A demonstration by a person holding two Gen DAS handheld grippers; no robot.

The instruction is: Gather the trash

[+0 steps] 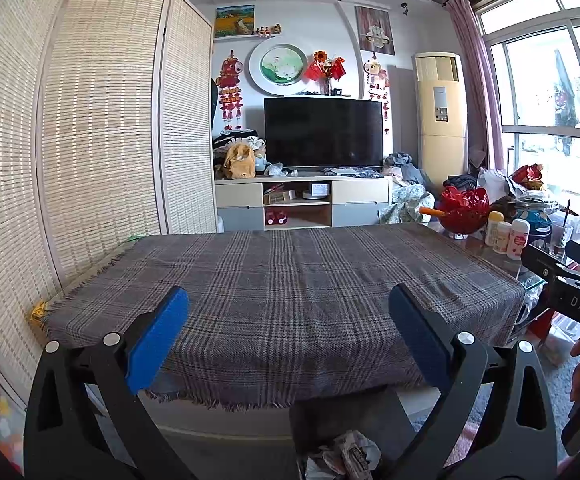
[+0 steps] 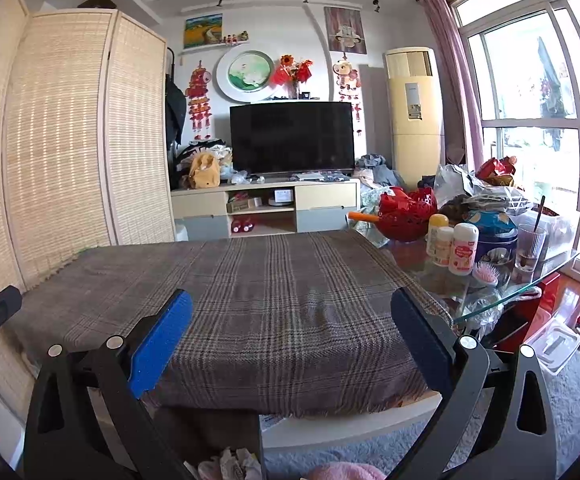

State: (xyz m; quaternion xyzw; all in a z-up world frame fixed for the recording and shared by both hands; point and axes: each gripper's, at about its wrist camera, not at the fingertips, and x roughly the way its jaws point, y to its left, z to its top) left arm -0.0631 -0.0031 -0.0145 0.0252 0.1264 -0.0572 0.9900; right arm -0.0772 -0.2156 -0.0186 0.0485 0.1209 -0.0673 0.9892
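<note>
Both hand-held grippers are spread wide with nothing between the pads. Your left hand-held gripper [image 1: 289, 332] sits level over the near edge of the surface [image 1: 290, 264]; your right hand-held gripper [image 2: 291, 334] is in the same pose just beside it. Each shows in the other's view: the right one at 3 o'clock in the left view, the left one at 9 o'clock in the right view. My read is a neutral ready pose, held high and back so both cameras take in the whole top before you commit.

The plaid cloth [image 2: 250, 280] over the surface is bare, with no trash on it that I can see. The only obvious trash is low at 6 o'clock: crumpled paper [image 1: 349, 456] below the near edge, behind the gripper frame. The right view shows the same or a similar wad [image 2: 230, 464], also at 6 o'clock. It looks gathered in something dark, possibly a bin, but I can't tell which; the frame hides too much.

At 2 to 3 o'clock, on the glass part, sit a red bowl [image 2: 405, 216], three white bottles [image 2: 451, 244] and a glass with a straw [image 2: 529, 244]. They're upright and grouped, so I'd judge them as kept items, not trash.

With the jaws already open, you only need to tilt down toward 6 o'clock to check the wad. Watch the fringe on the cloth edge; it could snag a pad.
</note>
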